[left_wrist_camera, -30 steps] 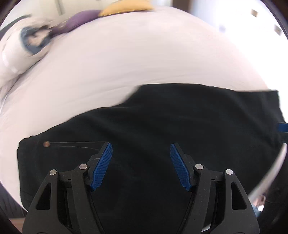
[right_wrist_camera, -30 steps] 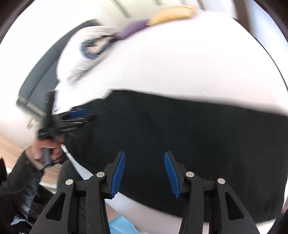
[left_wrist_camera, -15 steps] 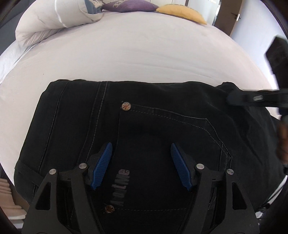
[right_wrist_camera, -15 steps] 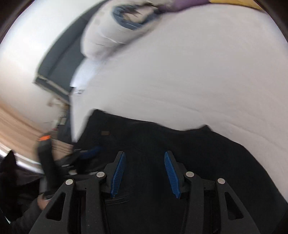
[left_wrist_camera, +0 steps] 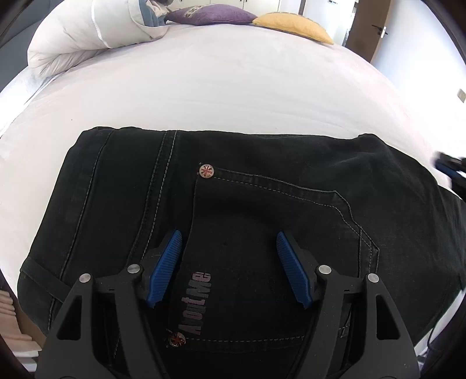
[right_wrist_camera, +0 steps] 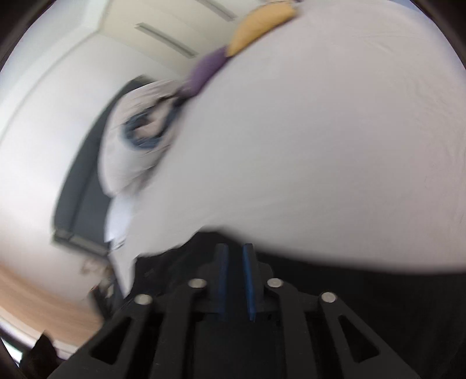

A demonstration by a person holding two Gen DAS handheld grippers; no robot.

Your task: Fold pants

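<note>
Black jeans (left_wrist_camera: 262,210) lie folded on the white bed (left_wrist_camera: 233,87), back pocket up, with a grey "About Me" print and two rivets. My left gripper (left_wrist_camera: 228,242) is open just above the pocket, holding nothing. In the blurred right wrist view my right gripper (right_wrist_camera: 234,253) has its blue pads nearly together over the edge of the dark jeans (right_wrist_camera: 364,294); I cannot see cloth between them. The right gripper also shows as a blurred dark shape at the right edge of the left wrist view (left_wrist_camera: 451,172).
A white duvet roll (left_wrist_camera: 87,32), a purple cushion (left_wrist_camera: 209,14) and a yellow cushion (left_wrist_camera: 291,24) lie at the far end of the bed. A dark headboard (right_wrist_camera: 84,186) and wooden floor (right_wrist_camera: 38,297) are to the left. A door (left_wrist_camera: 367,29) stands at the far right.
My right gripper has closed from wide open to nearly shut and swung fast toward the jeans' edge. My left gripper stayed open and settled over the back pocket.
</note>
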